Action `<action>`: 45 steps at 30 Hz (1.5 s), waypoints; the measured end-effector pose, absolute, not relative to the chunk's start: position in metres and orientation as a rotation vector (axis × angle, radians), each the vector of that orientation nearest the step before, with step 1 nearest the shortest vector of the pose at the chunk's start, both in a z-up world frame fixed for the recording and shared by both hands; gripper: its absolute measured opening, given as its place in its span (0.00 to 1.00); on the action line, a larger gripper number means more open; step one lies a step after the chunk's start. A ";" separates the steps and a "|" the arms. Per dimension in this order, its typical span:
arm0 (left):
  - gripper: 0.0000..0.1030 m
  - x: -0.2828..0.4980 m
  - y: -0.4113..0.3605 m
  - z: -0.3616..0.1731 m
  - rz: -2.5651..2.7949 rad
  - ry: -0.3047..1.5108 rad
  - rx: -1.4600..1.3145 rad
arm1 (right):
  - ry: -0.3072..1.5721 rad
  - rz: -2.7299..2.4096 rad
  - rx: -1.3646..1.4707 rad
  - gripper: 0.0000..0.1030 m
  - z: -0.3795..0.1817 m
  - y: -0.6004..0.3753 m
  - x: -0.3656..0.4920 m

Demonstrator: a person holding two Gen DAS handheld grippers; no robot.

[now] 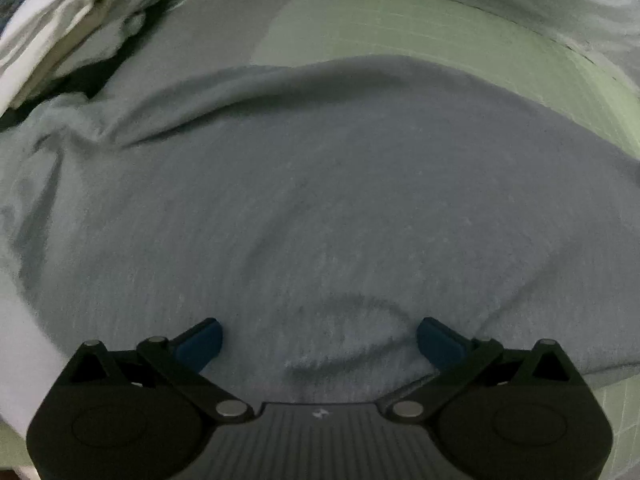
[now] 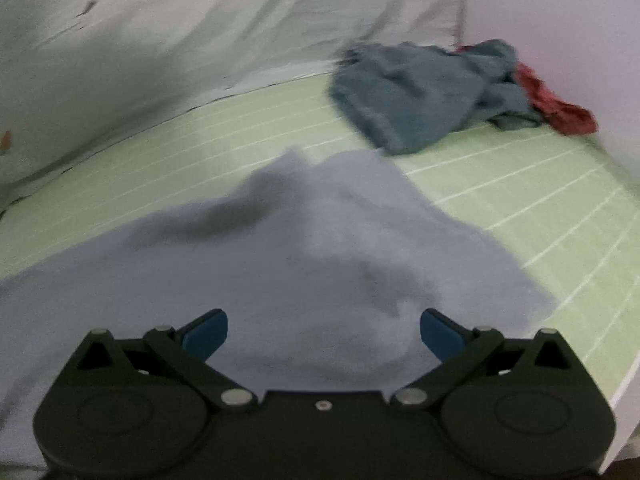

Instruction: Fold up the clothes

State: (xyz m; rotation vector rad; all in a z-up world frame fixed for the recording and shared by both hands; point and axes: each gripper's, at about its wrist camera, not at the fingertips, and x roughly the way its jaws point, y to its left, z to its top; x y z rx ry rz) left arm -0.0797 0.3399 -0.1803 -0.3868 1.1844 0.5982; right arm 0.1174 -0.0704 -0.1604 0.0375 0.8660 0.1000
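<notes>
Two grippers, left (image 1: 318,336) and right (image 2: 324,330), both spread wide, pinching nothing, low over grey cloth (image 2: 304,248) spread rumpled on green sheet (image 2: 500,184). No neat fold visible, so plenty left. Unfolded pile (image 2: 424,92) at 1 o'clock, red bit (image 2: 556,104) beside. Nothing blocking.

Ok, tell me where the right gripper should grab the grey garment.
Probably the raised fold at the far edge of the grey garment, approached from above. It peaks off the green mat, so the open right gripper can pinch it.
</notes>
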 end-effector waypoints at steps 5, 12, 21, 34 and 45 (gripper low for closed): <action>1.00 -0.077 0.332 -0.180 0.684 1.182 -0.412 | 0.873 0.053 -0.006 1.00 -0.168 -0.105 0.157; 1.00 -0.063 0.330 -0.177 0.738 1.233 -0.429 | 0.875 0.180 -0.077 0.78 -0.177 -0.117 0.215; 1.00 -0.054 0.335 -0.178 0.768 1.320 -0.461 | 0.859 0.307 -0.072 0.08 -0.185 -0.105 0.233; 1.00 -0.067 0.341 -0.179 0.737 1.291 -0.509 | 0.773 -0.019 -0.141 0.59 -0.179 -0.131 0.216; 1.00 -0.088 0.331 -0.181 0.751 1.206 -0.522 | 0.795 0.196 -0.085 0.97 -0.180 -0.107 0.149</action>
